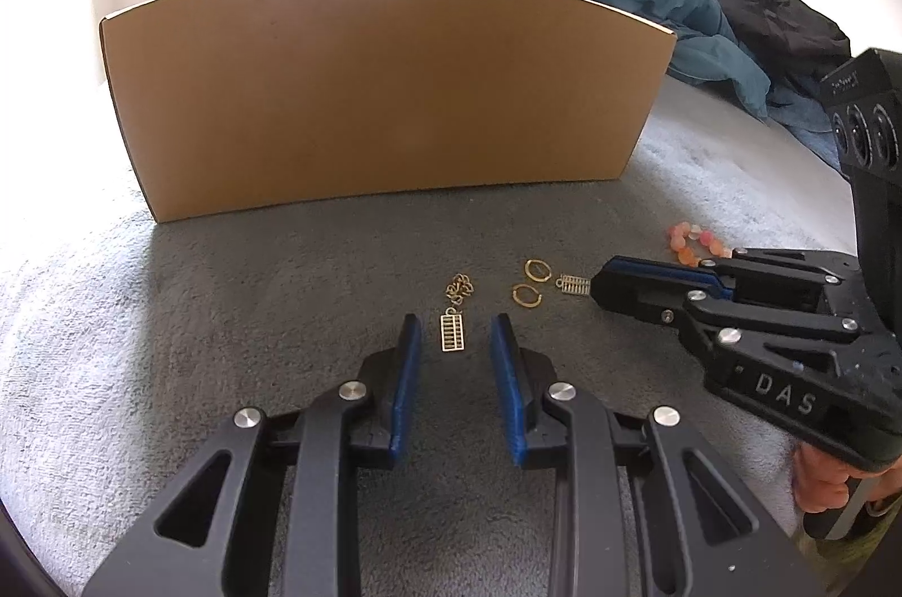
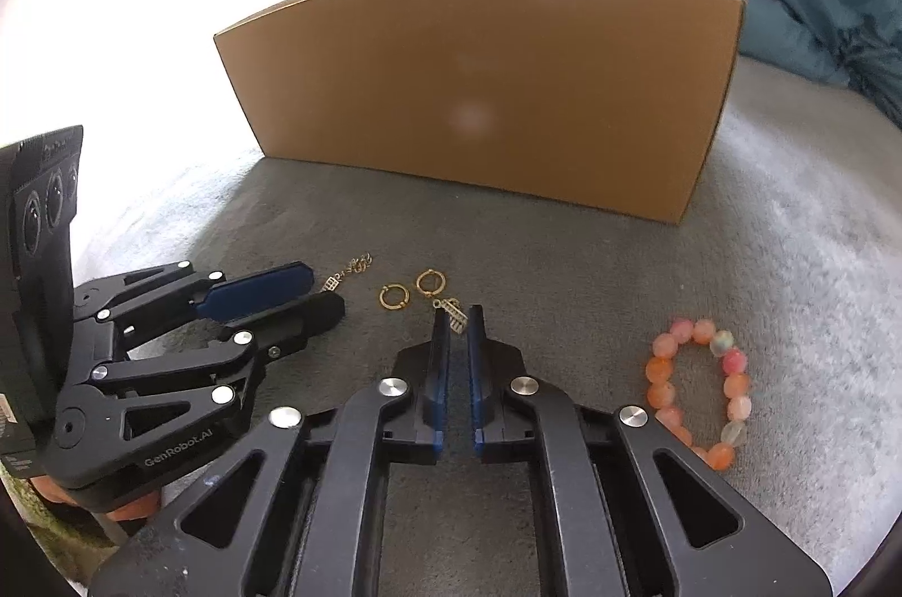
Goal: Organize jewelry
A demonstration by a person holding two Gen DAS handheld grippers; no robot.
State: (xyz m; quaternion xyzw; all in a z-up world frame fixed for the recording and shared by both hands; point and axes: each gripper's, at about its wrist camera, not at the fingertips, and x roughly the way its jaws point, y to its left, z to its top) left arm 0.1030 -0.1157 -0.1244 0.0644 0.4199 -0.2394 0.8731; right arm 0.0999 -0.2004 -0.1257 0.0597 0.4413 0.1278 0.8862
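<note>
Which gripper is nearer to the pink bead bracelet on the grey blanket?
Right. The right gripper points at the small gold charm, with the bead bracelet just to its right. The left gripper is farther left, beyond the two gold hoop earrings.

Two hoop earrings (image 1: 526, 296), two abacus charms (image 1: 454, 336), one bead bracelet (image 2: 702, 391), one box (image 1: 383, 89).

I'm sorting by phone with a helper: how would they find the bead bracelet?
Start at the big cardboard box standing on the grey blanket. In front of it lies a row of small gold earrings; the bead bracelet lies at the row's right end, beyond the right tongs. It alone is a ring of chunky pink and orange beads.
</note>
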